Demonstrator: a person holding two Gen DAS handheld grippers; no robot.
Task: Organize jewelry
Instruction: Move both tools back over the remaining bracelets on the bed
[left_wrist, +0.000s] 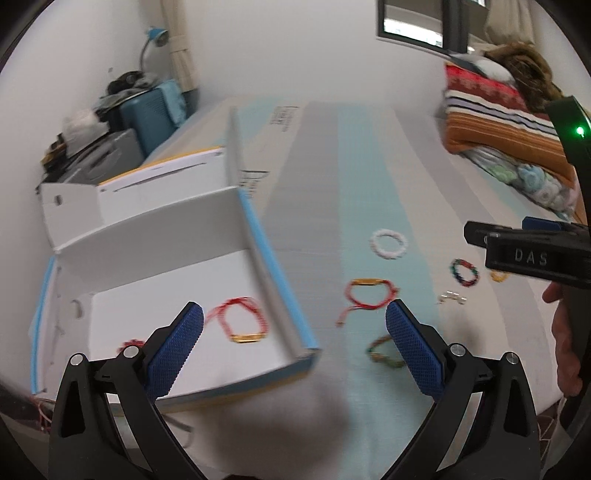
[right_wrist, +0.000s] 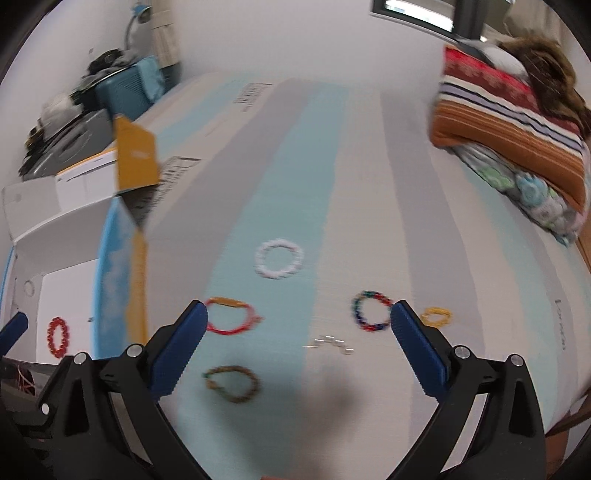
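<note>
My left gripper (left_wrist: 294, 306) hangs open and empty over the right wall of a white, blue-edged box (left_wrist: 166, 280). In the box lie a red cord bracelet (left_wrist: 240, 321) and a red bead bracelet (right_wrist: 58, 336). My right gripper (right_wrist: 299, 308) is open and empty above the striped cloth (right_wrist: 295, 166). Under it lie a white bead bracelet (right_wrist: 279, 258), a second red cord bracelet (right_wrist: 229, 317), a multicolour bead bracelet (right_wrist: 371, 310), a small yellow bracelet (right_wrist: 437, 316), a silver piece (right_wrist: 330, 343) and a green-brown bracelet (right_wrist: 232, 384).
Folded blankets (left_wrist: 498, 110) are stacked at the far right of the cloth. A blue suitcase (left_wrist: 151, 110) and clutter stand behind the box by the wall. The box's flaps (right_wrist: 135, 162) stand up. A person's hand (left_wrist: 565, 332) shows at the right edge.
</note>
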